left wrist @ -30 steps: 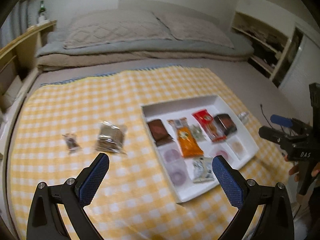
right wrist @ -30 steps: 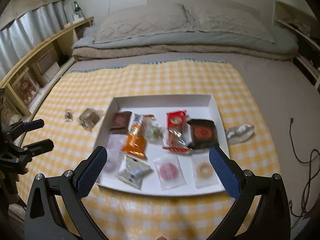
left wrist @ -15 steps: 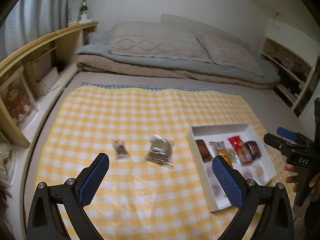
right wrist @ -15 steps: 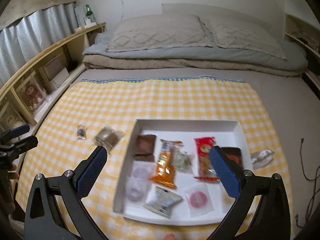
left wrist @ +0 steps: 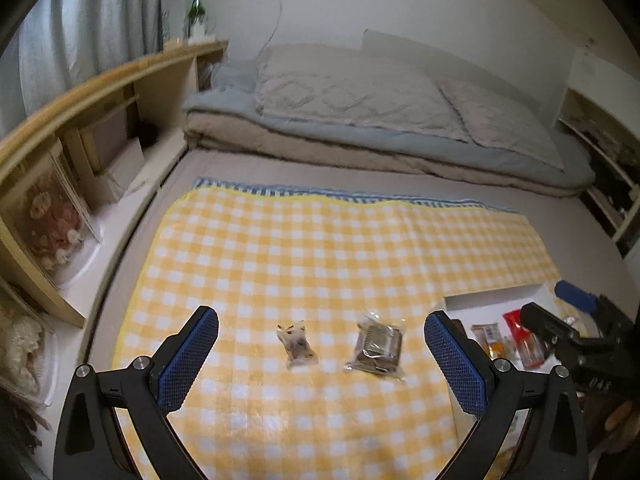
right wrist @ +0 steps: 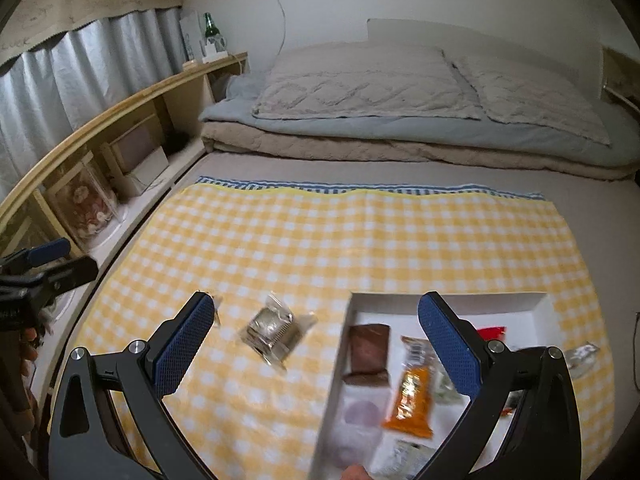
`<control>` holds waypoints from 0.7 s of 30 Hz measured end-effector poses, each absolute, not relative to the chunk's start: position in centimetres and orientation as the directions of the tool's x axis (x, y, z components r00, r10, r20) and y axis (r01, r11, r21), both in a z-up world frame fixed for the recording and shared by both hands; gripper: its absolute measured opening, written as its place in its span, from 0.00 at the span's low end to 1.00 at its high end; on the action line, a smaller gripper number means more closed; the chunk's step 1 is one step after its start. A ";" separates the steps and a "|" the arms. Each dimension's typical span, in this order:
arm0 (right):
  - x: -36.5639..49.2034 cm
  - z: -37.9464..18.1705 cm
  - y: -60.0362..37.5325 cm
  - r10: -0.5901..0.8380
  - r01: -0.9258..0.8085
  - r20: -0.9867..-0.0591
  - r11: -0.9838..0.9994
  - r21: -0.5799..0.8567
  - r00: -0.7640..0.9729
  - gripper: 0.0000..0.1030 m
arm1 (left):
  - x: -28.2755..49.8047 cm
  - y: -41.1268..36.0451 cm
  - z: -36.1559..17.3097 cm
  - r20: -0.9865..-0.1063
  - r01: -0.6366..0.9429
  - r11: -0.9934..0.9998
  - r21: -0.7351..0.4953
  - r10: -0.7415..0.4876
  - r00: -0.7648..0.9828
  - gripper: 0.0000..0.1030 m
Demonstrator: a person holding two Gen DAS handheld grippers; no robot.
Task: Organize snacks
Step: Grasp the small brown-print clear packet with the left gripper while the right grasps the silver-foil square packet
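Now both grippers hover over a yellow checked cloth (left wrist: 340, 248) spread on a bed. The left gripper (left wrist: 320, 354) has its fingers (left wrist: 188, 360) spread wide and empty, and between them on the cloth lie a small clear-wrapped candy (left wrist: 297, 344) and, just beside it toward the white tray (right wrist: 448, 304), a larger clear packet with a dark biscuit (left wrist: 377, 346). The right gripper (right wrist: 316, 344) is likewise wide open, holding nothing, above the tray's near left part. Inside the tray lie a brown bar (right wrist: 369, 354), an orange packet (right wrist: 412, 404), a red packet (right wrist: 493, 333) and several pale wrapped rounds, blurred. A silver wrapper (right wrist: 581, 354) lies on the cloth just outside the tray's far side.
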State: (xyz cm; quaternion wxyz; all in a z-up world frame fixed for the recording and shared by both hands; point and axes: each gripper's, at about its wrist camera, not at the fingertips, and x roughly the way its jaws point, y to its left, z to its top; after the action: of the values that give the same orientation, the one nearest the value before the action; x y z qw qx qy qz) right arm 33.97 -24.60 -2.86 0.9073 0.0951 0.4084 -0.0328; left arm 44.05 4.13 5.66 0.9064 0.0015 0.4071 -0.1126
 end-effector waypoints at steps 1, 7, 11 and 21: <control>34.6 -3.4 -24.3 0.014 0.148 -0.753 0.978 0.148 0.658 1.00 | 44.9 4.1 5.0 -0.751 0.202 0.975 -0.096 -0.204 0.628 1.00; 37.8 -6.8 -23.1 0.083 0.156 -0.811 0.965 0.211 0.579 1.00 | 51.2 4.0 0.2 -0.806 0.175 0.977 -0.119 -0.198 0.558 1.00; 38.4 -8.1 -22.6 0.110 0.164 -0.837 0.959 0.231 0.536 1.00 | 55.6 4.2 -4.2 -0.861 0.126 0.977 -0.173 -0.212 0.462 1.00; 40.2 -12.2 -22.4 0.157 0.338 -0.908 0.893 0.298 0.388 0.92 | 60.9 3.2 -10.2 -0.927 0.035 0.995 -0.096 -0.102 0.361 0.89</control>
State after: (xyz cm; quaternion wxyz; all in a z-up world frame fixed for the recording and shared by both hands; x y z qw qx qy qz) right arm 40.21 -22.39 -12.20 0.8022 0.2246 0.5504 -0.0565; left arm 60.90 3.16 -10.18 0.8244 -0.0300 0.5637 -0.0415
